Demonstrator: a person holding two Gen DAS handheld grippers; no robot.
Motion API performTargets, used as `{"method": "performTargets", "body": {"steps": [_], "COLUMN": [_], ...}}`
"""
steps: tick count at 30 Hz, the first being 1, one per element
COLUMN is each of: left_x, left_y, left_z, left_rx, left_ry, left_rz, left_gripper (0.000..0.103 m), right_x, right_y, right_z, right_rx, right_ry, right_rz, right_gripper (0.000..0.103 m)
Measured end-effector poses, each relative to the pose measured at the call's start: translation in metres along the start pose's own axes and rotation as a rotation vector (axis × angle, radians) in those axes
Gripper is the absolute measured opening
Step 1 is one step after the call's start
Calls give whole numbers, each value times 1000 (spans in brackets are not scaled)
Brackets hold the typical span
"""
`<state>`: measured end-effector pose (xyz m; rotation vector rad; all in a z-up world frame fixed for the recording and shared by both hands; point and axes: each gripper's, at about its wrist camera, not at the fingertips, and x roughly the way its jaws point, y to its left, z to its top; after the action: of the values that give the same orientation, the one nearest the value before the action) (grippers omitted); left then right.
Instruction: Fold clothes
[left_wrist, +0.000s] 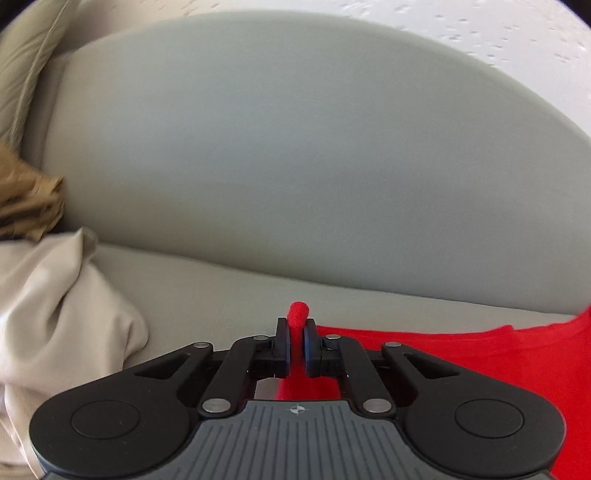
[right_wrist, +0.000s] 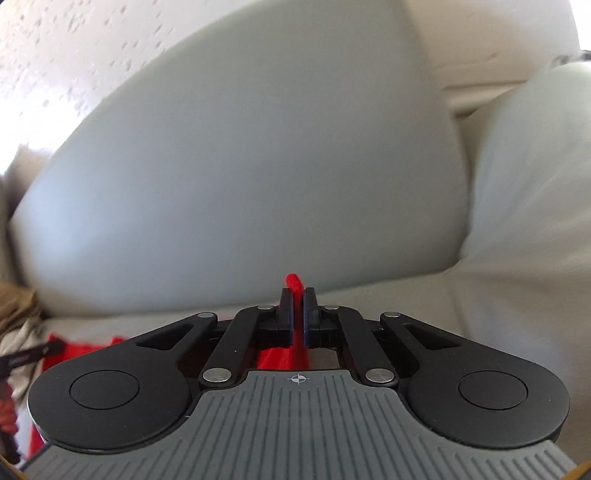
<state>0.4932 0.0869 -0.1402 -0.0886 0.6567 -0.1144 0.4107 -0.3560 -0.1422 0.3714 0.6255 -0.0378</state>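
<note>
Pinching red fabric on both sides here. The left hand-held gripper (left_wrist: 296, 345) has its jaws nearly together, clamped on a fold of the red garment (left_wrist: 480, 354), and a little nub of the cloth pokes out past the fingertips. The rest of that garment spreads out to the right of the gripper, lying flat on the sofa seat (left_wrist: 207, 288).

Same deal on the other side: the right hand-held gripper (right_wrist: 298, 314) is squeezed down narrow on another bit of the red garment (right_wrist: 275, 360), again with a small red tuft sticking up past the pads. More red shows under and to the left of that gripper, low down on the seat.

Both grippers sit low over the seat cushion, facing the big pale grey back cushion (left_wrist: 295, 147).

Off to the left in the left wrist view there's a crumpled cream-coloured garment (left_wrist: 62, 306) heaped on the seat, just beside the gripper but not touching the red one as far as I can tell. Behind it is something brown (left_wrist: 29, 203), too blurry to name. In the right wrist view a second cushion (right_wrist: 532, 177) sits at the right edge.
</note>
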Motion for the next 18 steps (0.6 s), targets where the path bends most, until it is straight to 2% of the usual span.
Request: {"method": "performTargets", "body": {"steps": [2,4,6,9,12,15,18], "left_x": [-6,-15,-26,-73,-135,-206,-267], "left_y": [-3,-7,-10,-2,4,5,-3], "left_z": [2,6,9,9,5,-2,-6], "left_rx": [3,18,24,-13,-62,-132,-131], "left_ry": [4,9,9,9,17,-6,12], "left_rz": [45,100,145,145,82,-39,-112], "left_gripper": [18,36,40,42,42,46,52], "right_x": [8,8,-4,-42,-101,-178,-255], "right_y": [1,4,8,10,10,14,23], "right_z": [-2,-1,3,9,11,8,3], "right_rx": [-8,-14,9,68,117,131,130], "right_ry": [36,48,37,-18,-37,-50,-86], "right_rz": [-38,-78,-107,-86,-30,33,100], "right_gripper": [4,6,39,48,49,49,50]}}
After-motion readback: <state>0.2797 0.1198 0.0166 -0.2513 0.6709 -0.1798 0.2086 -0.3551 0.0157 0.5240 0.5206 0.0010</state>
